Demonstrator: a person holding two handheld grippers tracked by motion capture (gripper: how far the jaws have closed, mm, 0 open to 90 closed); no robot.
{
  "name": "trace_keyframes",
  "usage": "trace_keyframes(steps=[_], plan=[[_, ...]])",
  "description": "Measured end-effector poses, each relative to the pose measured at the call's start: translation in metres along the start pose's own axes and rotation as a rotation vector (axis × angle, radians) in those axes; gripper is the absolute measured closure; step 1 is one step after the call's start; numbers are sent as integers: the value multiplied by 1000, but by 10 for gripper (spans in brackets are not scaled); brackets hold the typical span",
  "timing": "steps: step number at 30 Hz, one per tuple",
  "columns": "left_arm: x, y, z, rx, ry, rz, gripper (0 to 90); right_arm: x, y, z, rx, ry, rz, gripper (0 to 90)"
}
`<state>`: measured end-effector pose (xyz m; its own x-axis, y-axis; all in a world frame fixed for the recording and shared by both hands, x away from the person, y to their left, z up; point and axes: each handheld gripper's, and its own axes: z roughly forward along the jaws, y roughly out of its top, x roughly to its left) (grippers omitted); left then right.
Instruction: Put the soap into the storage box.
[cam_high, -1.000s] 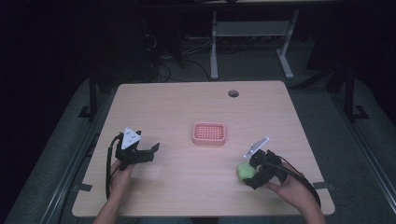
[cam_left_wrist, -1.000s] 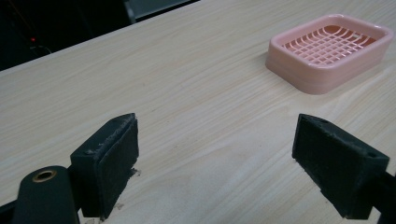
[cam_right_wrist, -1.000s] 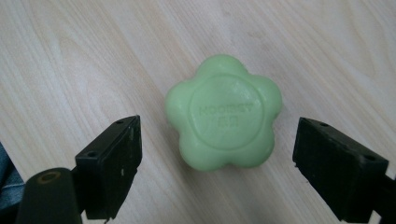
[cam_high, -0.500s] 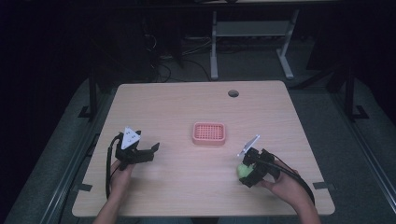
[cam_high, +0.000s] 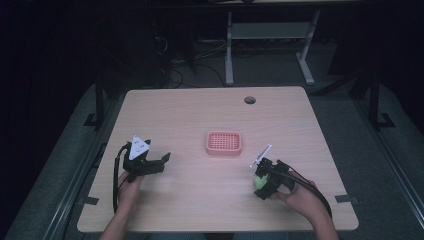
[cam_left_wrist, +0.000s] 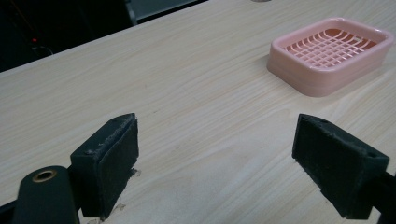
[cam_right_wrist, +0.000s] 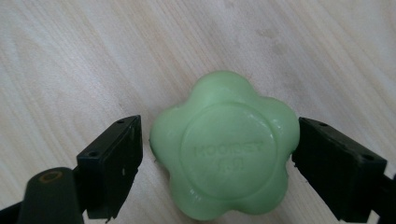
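Green flower-shaped soap (cam_right_wrist: 224, 145) flat on table (cam_high: 200, 115), near right edge, now between spread jaws of right gripper (cam_right_wrist: 217, 161); gripper lowered over it since a second ago, so grasp likely imminent. Not yet clamped. Embossed lettering legible from right gripper view alone. Left gripper (cam_left_wrist: 217, 163) wide open, empty, pink soap dish (cam_left_wrist: 331, 53) ahead.

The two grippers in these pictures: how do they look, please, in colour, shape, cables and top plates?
Both are black. The left gripper carries a pale grey three-cornered plate on top, and a black cable loops beside the hand. The right gripper has a similar plate and a black cable along the forearm. The pads are flat, matte black blocks.
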<state>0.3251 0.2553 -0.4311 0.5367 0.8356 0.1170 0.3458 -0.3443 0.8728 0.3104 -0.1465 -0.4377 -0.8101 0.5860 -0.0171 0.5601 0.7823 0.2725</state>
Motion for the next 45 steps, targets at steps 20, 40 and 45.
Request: trace_keyframes(steps=[20,40,45], plan=[[0,0,0,-1,1,2,143,2,2,4,19,-13,2,225],[1,0,1,2,2,-10,143,1,-6,0,-30,-1,-23,244],[0,0,0,-1,2,0,143,2,-6,-7,-47,-7,-28,245]])
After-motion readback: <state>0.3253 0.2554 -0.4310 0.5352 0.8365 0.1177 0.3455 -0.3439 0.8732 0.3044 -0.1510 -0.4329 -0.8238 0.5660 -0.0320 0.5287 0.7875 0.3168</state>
